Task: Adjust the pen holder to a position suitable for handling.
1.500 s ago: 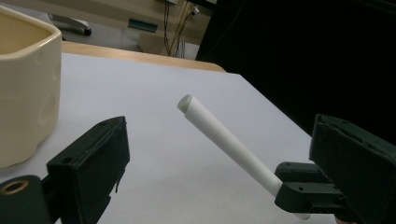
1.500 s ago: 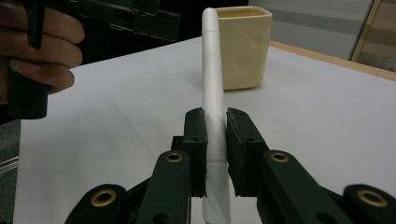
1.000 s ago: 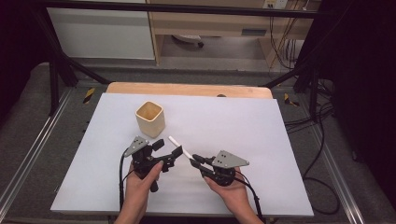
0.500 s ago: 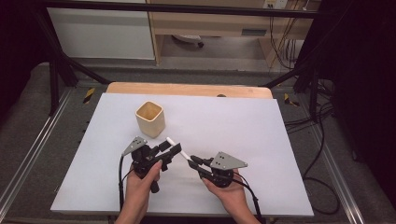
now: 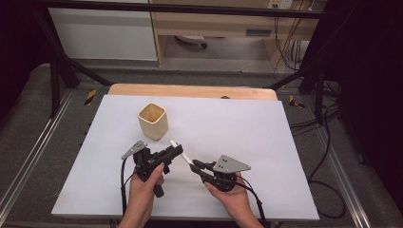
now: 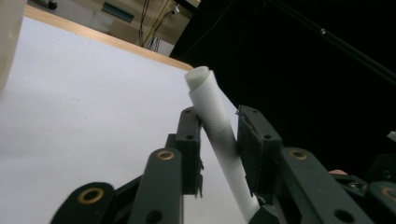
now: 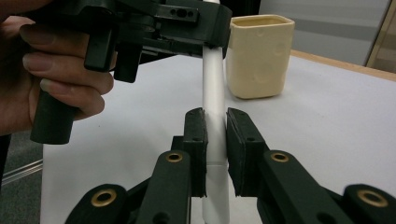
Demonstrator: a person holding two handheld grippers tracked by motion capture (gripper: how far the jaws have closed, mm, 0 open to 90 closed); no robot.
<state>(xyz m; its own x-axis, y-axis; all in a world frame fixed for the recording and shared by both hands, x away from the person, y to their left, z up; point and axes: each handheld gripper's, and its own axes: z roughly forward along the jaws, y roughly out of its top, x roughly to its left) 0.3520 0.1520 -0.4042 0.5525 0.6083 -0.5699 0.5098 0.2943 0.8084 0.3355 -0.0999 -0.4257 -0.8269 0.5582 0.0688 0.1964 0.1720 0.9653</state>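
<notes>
High view: I hold a black gripper in each hand over the white table (image 5: 285, 156). My left gripper (image 5: 177, 151) and my right gripper (image 5: 195, 164) both meet on one white stick (image 5: 181, 152), which looks like a marker or a thin tube. The stick is up off the table, slanting between my two hands.

In the right gripper view, my right gripper (image 7: 215, 140) is clamped on the white stick (image 7: 214, 88). Both pads press its sides. The stick runs up into my left gripper (image 7: 205, 28), which crosses the top of that view with my left hand (image 7: 51, 70) around its handle.

In the left gripper view, the jaws of my left gripper (image 6: 219, 140) have just been closing, and the white stick (image 6: 212, 114) is between them. One pad touches it. I cannot tell for sure if the other pad does.

The cream cup (image 5: 153, 121) stands upright on the table, near the stick's far end but not touching it. It is square with round corners. In the high view its inside looks empty. In the right gripper view the cup (image 7: 259, 56) stands just behind the stick.
</notes>
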